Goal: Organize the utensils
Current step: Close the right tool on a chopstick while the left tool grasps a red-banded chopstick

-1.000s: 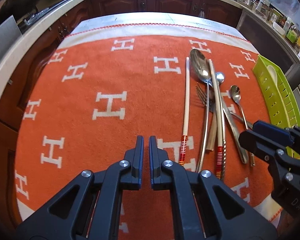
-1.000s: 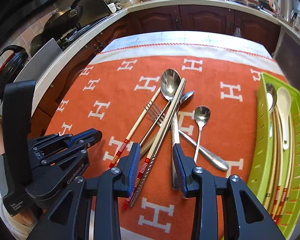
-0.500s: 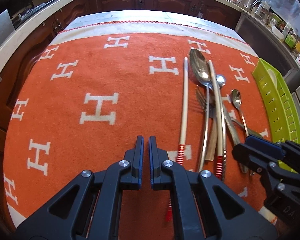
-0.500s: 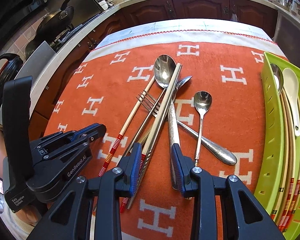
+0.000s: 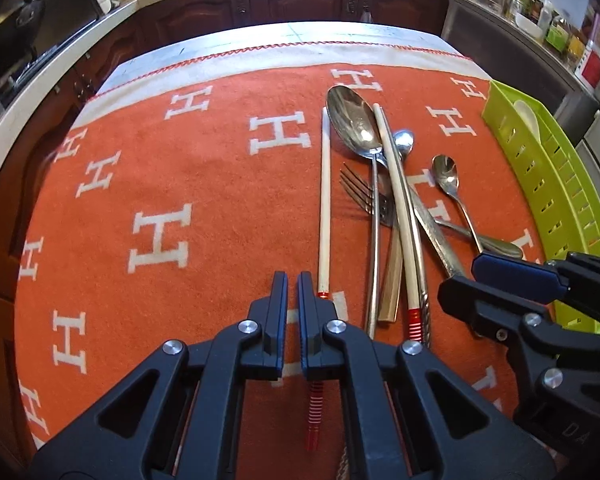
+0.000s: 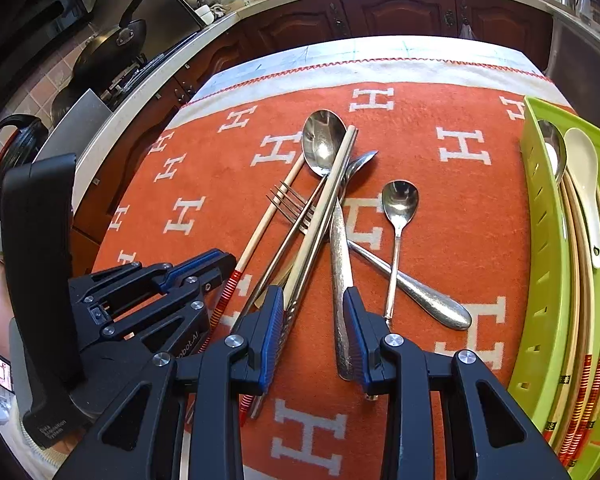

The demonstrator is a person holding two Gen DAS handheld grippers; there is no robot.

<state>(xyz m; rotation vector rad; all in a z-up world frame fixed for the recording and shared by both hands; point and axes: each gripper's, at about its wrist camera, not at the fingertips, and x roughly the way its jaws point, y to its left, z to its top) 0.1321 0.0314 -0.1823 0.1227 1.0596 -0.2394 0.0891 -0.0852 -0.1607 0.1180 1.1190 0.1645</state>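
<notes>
Left of the utensil pile point(image 6: 324, 216) on the orange cloth point(image 5: 188, 184), I see my left claw point(image 5: 293, 280) with its pads nearly together and nothing between them. Over the pile's near end hangs my right claw point(image 6: 311, 300), partly spread around the handles, gripping nothing. Right of the pile, the green tray point(image 6: 540, 288) holds spoons and chopsticks.

**Black handheld grippers with blue pads**

Two black plastic grippers are being shown: the left gripper point(image 5: 293, 280) and the right gripper point(image 6: 311, 300). Triangular cut-outs and silver screws are being displayed along the linkages. Ribbed blue pads point(image 6: 269, 334) are being carried inside the fingers. White lettering is being shown at lower left.
</notes>
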